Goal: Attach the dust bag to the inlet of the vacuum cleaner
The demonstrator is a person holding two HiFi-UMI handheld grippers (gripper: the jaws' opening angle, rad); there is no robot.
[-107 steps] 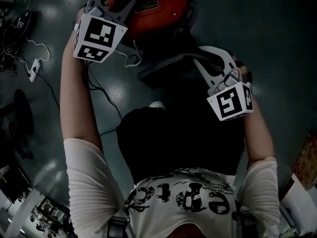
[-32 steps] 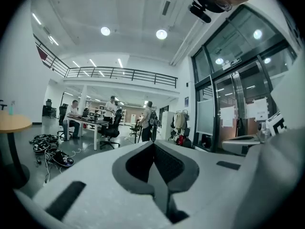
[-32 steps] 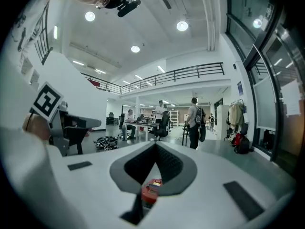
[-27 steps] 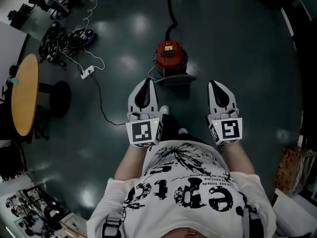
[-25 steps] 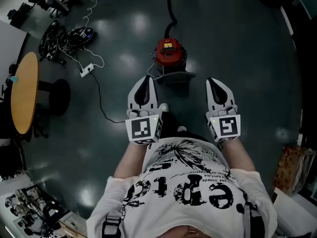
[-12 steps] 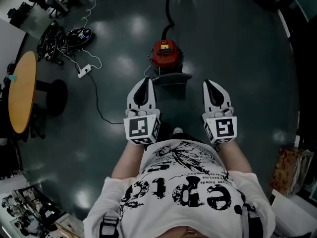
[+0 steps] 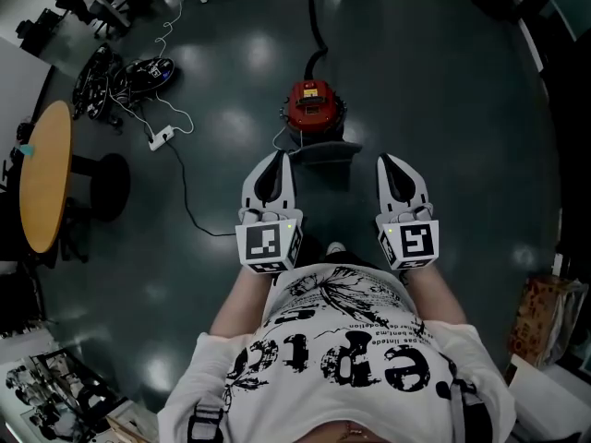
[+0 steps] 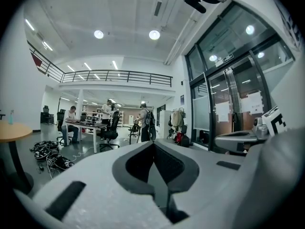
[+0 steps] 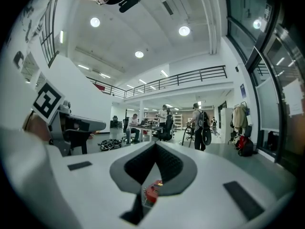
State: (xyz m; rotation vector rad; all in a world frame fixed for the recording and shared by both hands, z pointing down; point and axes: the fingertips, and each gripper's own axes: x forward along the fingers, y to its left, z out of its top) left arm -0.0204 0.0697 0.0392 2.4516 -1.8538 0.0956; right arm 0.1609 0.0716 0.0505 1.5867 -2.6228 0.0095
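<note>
Ahead, vacuum cleaner (image 7: 314, 107) stands; left gripper (image 7: 276, 156) and right gripper (image 7: 387, 159) closed, empty.

Head cam sits above the person, aimed steeply down at the floor (image 7: 462, 109). The left gripper (image 7: 274, 157) & right gripper (image 7: 388, 160) are close, mid-frame, w/ the vacuum cleaner (image 7: 312, 107) farther ahead. The left gripper cam rides low behind its own fingers (image 8: 119, 175), facing level across the hall; the right gripper (image 8: 228, 140) shows at its right edge. The right gripper cam does likewise, left gripper (image 9: 90, 124) at its left edge. Both gripper cams share the balcony rail (image 8: 114, 73). Right cam & head cam share the vacuum cleaner (image 9: 151, 193).
</note>
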